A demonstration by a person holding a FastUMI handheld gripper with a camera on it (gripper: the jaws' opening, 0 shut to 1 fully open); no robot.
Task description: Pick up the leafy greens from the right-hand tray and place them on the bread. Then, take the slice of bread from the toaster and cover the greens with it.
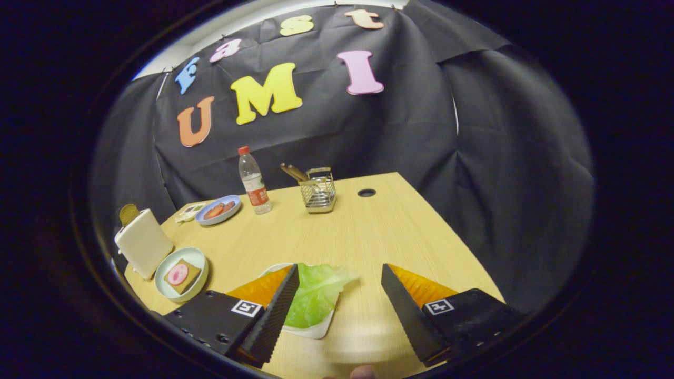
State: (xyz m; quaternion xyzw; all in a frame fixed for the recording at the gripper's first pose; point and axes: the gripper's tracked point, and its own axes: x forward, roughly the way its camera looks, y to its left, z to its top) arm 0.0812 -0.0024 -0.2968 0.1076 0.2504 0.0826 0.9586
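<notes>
A light green lettuce leaf lies on a white tray right by my left finger, partly hidden behind it. My gripper is open, with the leaf at the left side of the gap and bare table between the fingertips. Far to the left, a pale green plate holds a slice of bread with a pink round piece on top. Behind that plate stands a white toaster with a brown slice of bread sticking out of its slot.
At the back of the wooden table stand a blue plate with red food, a plastic water bottle and a wire utensil holder. A round cable hole is beyond. The table's edge runs along the right.
</notes>
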